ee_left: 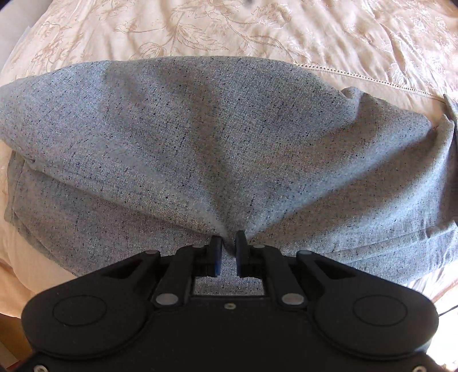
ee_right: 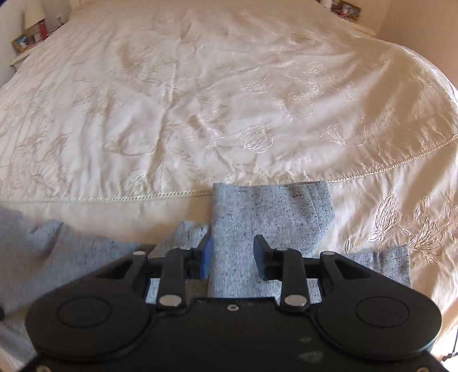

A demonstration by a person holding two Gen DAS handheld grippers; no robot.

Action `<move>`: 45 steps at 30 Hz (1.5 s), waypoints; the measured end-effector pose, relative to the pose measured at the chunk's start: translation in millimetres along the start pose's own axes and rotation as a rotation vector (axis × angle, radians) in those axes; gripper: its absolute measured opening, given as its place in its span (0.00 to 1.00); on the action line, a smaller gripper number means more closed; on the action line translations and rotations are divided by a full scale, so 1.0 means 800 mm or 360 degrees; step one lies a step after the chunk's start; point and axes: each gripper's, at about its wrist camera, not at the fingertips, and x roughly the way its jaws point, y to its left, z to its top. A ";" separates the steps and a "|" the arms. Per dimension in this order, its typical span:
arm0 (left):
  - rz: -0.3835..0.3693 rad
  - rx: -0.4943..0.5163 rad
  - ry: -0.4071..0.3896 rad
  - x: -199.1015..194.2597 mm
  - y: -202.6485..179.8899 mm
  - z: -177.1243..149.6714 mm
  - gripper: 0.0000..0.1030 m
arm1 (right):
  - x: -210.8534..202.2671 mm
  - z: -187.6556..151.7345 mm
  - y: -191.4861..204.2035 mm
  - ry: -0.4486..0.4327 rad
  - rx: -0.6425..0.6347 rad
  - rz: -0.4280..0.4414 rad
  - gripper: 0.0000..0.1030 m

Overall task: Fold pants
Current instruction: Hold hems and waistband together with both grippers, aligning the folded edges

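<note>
The grey speckled pants point(ee_left: 217, 137) are spread on a bed, over a cream bedspread point(ee_left: 329, 37) embroidered with flowers. In the left wrist view the cloth is seen doubled over itself, an upper layer lying across a lower one, with creases fanning out from a single pinched spot at the near edge. That spot is gripped by the left claw point(ee_left: 228, 243), whose fingers are drawn almost together with a small ridge of the fabric caught between the blue pads. In the right wrist view a narrower strip of the pants point(ee_right: 269, 211) is seen running away from the camera, its far end lying square on the bedspread point(ee_right: 200, 100) just short of a stitched seam line. The right claw point(ee_right: 233, 251) is held partly open, one finger at each side of that strip; whether the pads are touching the cloth cannot be told. More grey cloth is seen to the left and right of the strip. At the far left corner of the bed a bedside stand with a lamp point(ee_right: 33, 14) and a framed picture point(ee_right: 21, 41) is made out.
</note>
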 end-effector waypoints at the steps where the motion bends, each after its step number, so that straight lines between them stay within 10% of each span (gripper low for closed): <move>1: -0.0004 -0.0004 0.0001 0.000 0.001 -0.001 0.12 | 0.010 0.008 0.004 -0.0002 0.0020 -0.0033 0.32; 9: -0.0027 0.0012 0.0002 0.004 0.018 -0.005 0.12 | 0.079 0.039 0.048 0.0103 0.0011 -0.0276 0.32; 13: -0.0048 0.0049 -0.0027 0.006 0.020 -0.008 0.12 | 0.080 0.037 0.045 0.0107 -0.0026 -0.0291 0.07; 23: -0.0116 0.0133 -0.0208 -0.037 0.028 -0.009 0.12 | -0.076 0.006 -0.104 -0.0179 0.0546 -0.0273 0.06; 36: 0.0006 0.0104 -0.0207 -0.043 0.013 -0.031 0.12 | -0.055 -0.120 -0.199 0.0081 0.0783 -0.0217 0.06; 45: -0.0099 0.0091 -0.0455 -0.133 -0.015 -0.058 0.11 | -0.133 -0.089 -0.222 -0.0299 0.0673 -0.0147 0.06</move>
